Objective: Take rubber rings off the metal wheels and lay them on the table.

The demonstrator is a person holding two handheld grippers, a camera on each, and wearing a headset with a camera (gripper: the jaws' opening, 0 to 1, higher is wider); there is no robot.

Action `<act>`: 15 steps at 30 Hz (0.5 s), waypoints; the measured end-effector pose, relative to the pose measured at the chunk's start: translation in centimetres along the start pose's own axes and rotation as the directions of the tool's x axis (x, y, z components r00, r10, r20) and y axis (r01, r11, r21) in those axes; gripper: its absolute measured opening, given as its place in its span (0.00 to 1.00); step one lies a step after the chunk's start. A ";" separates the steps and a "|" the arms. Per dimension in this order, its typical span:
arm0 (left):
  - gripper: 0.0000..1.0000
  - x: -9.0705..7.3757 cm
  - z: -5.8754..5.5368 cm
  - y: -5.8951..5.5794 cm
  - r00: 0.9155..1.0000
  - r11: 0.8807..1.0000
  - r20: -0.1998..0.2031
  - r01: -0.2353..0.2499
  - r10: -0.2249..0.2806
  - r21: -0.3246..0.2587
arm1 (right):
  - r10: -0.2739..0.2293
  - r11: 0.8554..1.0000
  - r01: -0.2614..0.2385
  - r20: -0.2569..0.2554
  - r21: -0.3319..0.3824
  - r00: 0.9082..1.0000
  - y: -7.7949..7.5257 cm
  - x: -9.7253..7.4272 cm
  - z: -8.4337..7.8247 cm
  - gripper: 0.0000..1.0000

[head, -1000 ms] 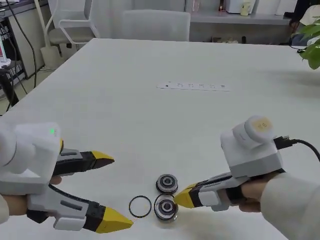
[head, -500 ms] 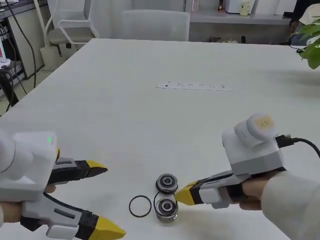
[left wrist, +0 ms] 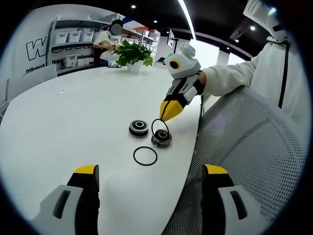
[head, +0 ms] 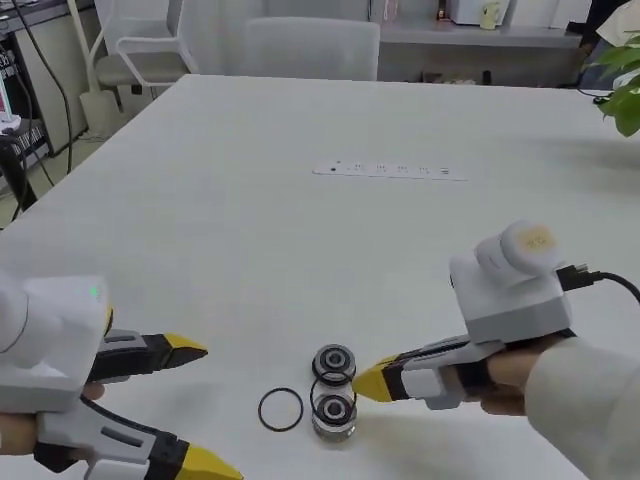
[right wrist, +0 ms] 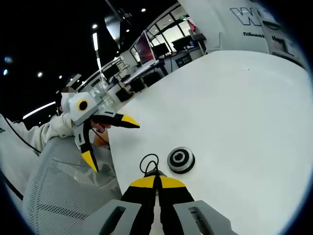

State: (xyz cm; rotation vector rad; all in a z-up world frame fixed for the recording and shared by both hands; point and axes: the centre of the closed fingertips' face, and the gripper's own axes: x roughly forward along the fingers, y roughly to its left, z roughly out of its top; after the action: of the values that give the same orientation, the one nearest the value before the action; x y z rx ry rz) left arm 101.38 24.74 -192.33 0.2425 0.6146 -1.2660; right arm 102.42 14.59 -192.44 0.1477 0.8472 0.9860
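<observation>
Near the front edge of the table [head: 300,230], 1 rubber ring [head: 281,409] lies flat beside the 2 metal wheels [head: 333,363], while the right gripper [head: 368,382], clenched on a 2nd ring [left wrist: 159,125] half-lifted off the nearer wheel [head: 333,416], has yet to lay it down, and the left gripper [head: 198,408] hangs spread and empty.

Power strip [head: 388,171]; potted plant [head: 622,95]; chair [head: 312,50]

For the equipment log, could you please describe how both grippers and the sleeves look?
The left gripper and right gripper have white boxy bodies and black jaws with pointed yellow tips. The left carries a green light; a black cable leaves the right. The sleeves are white.
</observation>
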 end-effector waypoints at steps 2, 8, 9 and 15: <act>0.85 0.1 -0.2 -0.1 1.000 1.000 -0.012 0.005 -0.005 0.003 | -0.001 1.000 0.001 0.003 0.002 1.000 0.0 0.0 0.1 0.00; 0.87 0.2 -0.6 -0.3 1.000 1.000 -0.026 0.014 -0.014 -0.010 | -0.004 1.000 0.004 0.020 0.008 1.000 -0.1 -0.3 0.4 0.00; 0.87 0.2 -0.7 -0.3 0.999 1.000 -0.029 0.015 -0.015 -0.009 | -0.005 1.000 0.005 0.024 0.010 1.000 -0.1 -0.3 0.5 0.00; 0.88 0.3 -0.9 -0.4 0.999 1.000 -0.043 0.019 -0.019 -0.010 | -0.007 1.000 0.006 0.043 0.018 0.999 -0.2 -0.6 0.9 0.00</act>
State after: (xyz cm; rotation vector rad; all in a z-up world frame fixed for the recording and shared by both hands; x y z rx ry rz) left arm 100.76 24.85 -193.14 0.2572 0.6612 -1.2789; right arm 103.07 14.25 -191.58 0.1809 0.8162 0.9665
